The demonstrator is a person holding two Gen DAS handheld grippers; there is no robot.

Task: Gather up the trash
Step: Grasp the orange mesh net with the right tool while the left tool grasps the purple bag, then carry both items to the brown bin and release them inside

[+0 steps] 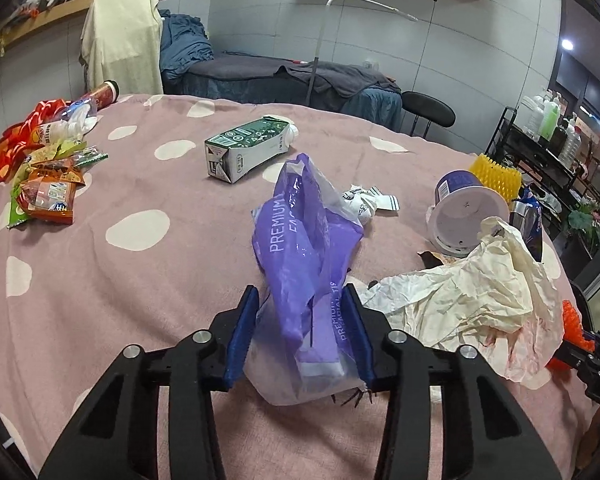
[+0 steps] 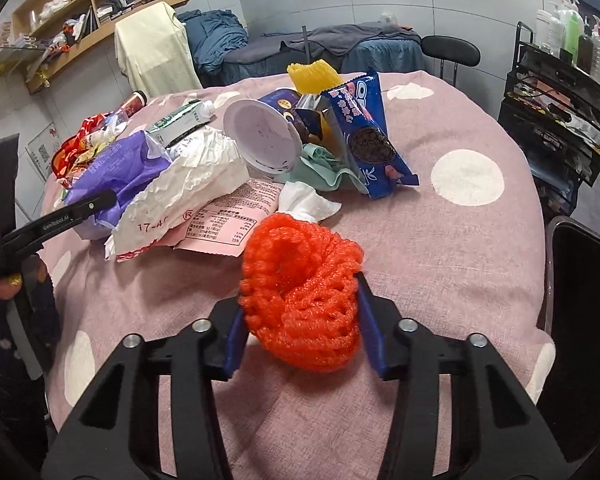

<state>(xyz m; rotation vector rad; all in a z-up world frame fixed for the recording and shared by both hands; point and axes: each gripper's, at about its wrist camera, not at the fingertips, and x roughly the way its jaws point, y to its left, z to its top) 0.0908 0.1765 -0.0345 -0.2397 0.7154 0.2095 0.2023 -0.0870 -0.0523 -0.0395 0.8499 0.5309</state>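
1. Left wrist view: the left gripper (image 1: 302, 320) has its jaws closed partway onto a purple plastic wrapper (image 1: 306, 248), one blue pad pressing each side of its lower end. The wrapper rises from between the jaws and leans ahead over the pink spotted tabletop (image 1: 100, 300).
2. Just right of the jaws lies a crumpled cream paper (image 1: 472, 304), touching the wrapper's base. Beyond it a purple-and-white cup (image 1: 466, 212) lies on its side, with a yellow foam net (image 1: 496, 174) behind.
3. Ahead of the jaws a green milk carton (image 1: 248, 146) lies flat, well apart. Far to the left sits a heap of snack packets (image 1: 46, 184).
4. Right wrist view: the right gripper (image 2: 300, 312) holds an orange foam net (image 2: 300, 292), bunched between jaws that stand fairly wide, both pads against its sides.
5. Ahead of these jaws, near the net, lie a white tissue (image 2: 306, 202) and a pink printed packet (image 2: 228, 220). Farther ahead stands a blue Oreo packet (image 2: 366, 132), leaning beside the tipped cup.
6. To the left, the other gripper's black arm reaches the purple wrapper.
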